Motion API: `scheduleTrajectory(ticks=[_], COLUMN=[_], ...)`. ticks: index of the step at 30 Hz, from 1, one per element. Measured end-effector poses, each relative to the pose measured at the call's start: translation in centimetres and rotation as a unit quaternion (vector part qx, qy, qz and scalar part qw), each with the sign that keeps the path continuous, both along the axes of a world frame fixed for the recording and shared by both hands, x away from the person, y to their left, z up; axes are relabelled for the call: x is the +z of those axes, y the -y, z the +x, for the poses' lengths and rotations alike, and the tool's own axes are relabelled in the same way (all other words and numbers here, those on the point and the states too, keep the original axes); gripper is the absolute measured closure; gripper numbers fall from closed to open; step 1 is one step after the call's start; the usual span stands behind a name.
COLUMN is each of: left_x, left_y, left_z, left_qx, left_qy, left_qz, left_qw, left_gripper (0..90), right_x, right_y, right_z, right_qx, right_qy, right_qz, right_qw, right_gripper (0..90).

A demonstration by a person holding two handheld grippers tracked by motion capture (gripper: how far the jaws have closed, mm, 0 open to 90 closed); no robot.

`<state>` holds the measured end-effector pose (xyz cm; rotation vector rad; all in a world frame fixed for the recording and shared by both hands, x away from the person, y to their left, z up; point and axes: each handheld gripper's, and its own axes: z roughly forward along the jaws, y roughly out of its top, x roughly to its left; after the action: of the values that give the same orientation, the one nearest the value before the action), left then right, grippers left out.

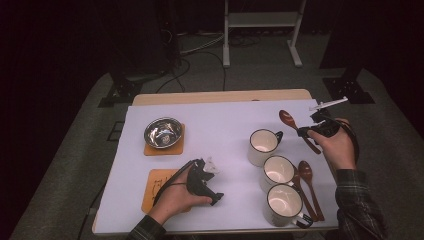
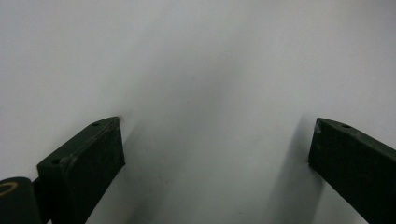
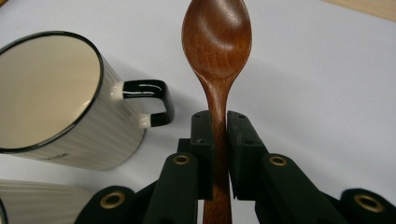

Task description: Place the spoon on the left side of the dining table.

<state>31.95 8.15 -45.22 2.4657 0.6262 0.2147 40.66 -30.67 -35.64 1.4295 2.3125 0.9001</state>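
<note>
In the high view, a dark brown wooden spoon (image 1: 294, 126) is seen pinched at its handle by the right gripper (image 1: 306, 132) and held above the white-covered counter (image 1: 220, 120), just beyond and to the right of the farthest of three cream ceramic mugs with black rims and handles (image 1: 262, 146). The step in hand is judged to be the carrying of this spoon to a mug. The middle mug (image 1: 278, 171) and the nearest mug (image 1: 284, 204) stand in a row toward the person, and two more brown wooden spoons (image 1: 306, 183) are laid on the counter just beside them. The left gripper (image 1: 214, 172) is rested on the counter near an orange square coaster (image 1: 156, 189); a shiny steel bowl (image 1: 163, 132) is set on a second orange coaster (image 1: 150, 150) farther back.

In the left gripper view, the jaws are spread wide with nothing between them over bare white counter.

In the right gripper view, the jaws are pressed against the spoon's handle from both sides, the bowl of the spoon (image 3: 217, 35) pointing away, with the farthest mug (image 3: 56, 98) close at the left. The next move is judged to call for the spoon to be tipped bowl-down and lowered into a mug's mouth; the mug's rim and handle (image 3: 152, 100) would have to be cleared.
</note>
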Motion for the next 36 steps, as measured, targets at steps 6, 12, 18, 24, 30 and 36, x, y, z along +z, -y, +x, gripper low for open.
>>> scheduleTrajectory(ticks=[6,12,18,24,30,36], left_x=[0.0,0.0,0.0,0.0,0.0,0.0], left_y=[0.0,0.0,0.0,0.0,0.0,0.1], left_z=[0.0,0.0,0.0,0.0,0.0,0.1], left_qx=[0.000,0.000,0.000,0.000,0.000,-0.001], left_qy=[0.000,0.000,0.000,0.000,0.000,0.000], left_qz=[0.000,0.001,0.000,0.000,0.001,0.002], left_qw=[1.0000,1.0000,1.0000,1.0000,1.0000,1.0000], left_gripper=[2.0,2.0,2.0,2.0,2.0,2.0], right_x=[0.5,1.3,2.2,2.7,3.1,3.2], right_y=[-0.6,-1.3,-2.1,-3.2,-4.2,-5.3], right_z=[0.2,0.5,0.8,1.3,1.8,2.4], right_qx=[0.006,0.013,0.020,0.031,0.039,0.047], right_qy=[0.004,0.009,0.015,0.016,0.019,0.019], right_qz=[0.007,0.005,0.004,0.004,0.006,0.006], right_qw=[1.0000,0.9999,0.9997,0.9994,0.9991,0.9987], right_gripper=[80.6,80.6,80.6,80.6,80.6,80.6])
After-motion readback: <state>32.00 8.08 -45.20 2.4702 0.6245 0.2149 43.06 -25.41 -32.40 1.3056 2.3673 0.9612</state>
